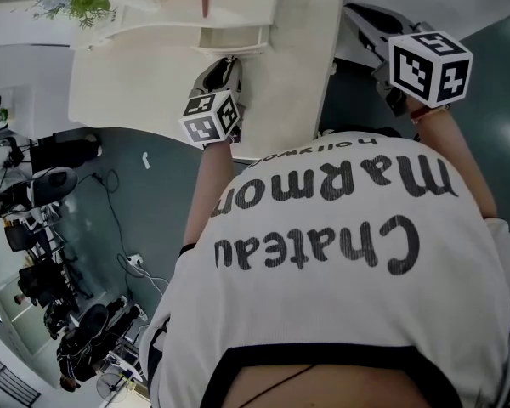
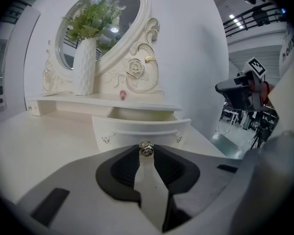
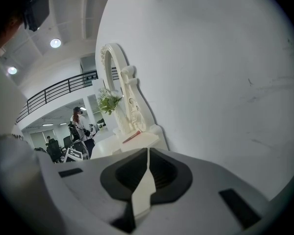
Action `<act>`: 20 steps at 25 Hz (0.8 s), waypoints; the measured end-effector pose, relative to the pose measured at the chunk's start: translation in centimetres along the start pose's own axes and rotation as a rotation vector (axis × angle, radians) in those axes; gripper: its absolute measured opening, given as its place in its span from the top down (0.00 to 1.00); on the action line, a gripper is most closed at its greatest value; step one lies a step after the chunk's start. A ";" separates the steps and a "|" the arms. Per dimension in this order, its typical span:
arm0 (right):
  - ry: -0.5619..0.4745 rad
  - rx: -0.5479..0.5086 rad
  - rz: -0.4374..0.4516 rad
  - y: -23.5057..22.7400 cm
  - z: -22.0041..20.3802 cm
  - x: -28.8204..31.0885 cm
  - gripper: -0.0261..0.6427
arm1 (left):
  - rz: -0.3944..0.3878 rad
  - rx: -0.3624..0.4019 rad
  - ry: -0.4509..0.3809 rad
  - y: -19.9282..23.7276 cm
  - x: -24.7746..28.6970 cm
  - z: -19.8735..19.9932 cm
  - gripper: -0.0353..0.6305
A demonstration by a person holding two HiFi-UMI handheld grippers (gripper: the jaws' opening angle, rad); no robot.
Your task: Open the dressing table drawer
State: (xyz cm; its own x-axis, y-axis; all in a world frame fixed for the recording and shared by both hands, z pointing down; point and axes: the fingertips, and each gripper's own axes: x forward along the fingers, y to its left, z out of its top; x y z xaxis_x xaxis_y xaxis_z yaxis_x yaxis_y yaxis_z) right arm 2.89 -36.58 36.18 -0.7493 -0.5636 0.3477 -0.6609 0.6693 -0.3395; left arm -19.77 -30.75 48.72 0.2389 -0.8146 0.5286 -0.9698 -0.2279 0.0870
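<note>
My left gripper [image 2: 146, 156] is pinched on the small silvery knob [image 2: 146, 149] at the middle of the curved cream drawer front [image 2: 137, 131], its tips closed tight round it. The drawer sits under the low shelf of the white dressing table [image 2: 34, 146] and already stands part-way out, with its hollow inside showing behind the front. I judge the opening begun but not finished. To do it well I would draw straight back along the drawer's own line, level with the tabletop, without twisting or lifting. The knob is small and the tips hold only its head, so a sideways tug could slip it free or jam the drawer. My right gripper [image 3: 147, 155] is closed on nothing, off to the side facing the plain white wall [image 3: 210, 82], and I would hold it clear.
</note>
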 end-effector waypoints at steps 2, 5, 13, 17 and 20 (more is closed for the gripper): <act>-0.001 -0.002 0.001 0.5 -0.5 -0.3 0.91 | -0.003 0.002 -0.001 -0.1 -0.4 -0.5 0.79; -0.001 -0.002 0.000 0.9 -0.8 -0.4 0.91 | -0.004 0.004 -0.001 -0.2 -0.8 -0.9 0.79; 0.008 0.004 -0.016 0.8 -1.4 -0.6 0.91 | -0.008 0.026 -0.004 -0.3 -0.9 -1.0 0.79; 0.002 0.010 -0.018 0.9 -1.3 -0.7 0.91 | -0.014 0.027 -0.002 -0.4 -1.1 -1.1 0.79; -0.002 0.010 -0.018 1.0 -1.3 -0.8 0.91 | -0.017 0.027 -0.003 -0.5 -1.1 -1.1 0.79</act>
State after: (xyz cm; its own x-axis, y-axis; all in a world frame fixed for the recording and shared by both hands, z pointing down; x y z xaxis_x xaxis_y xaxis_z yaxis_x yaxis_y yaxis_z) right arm 2.95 -34.82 36.72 -0.7372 -0.5765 0.3524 -0.6749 0.6540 -0.3419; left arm -19.57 -29.13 48.99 0.2555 -0.8118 0.5251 -0.9639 -0.2563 0.0728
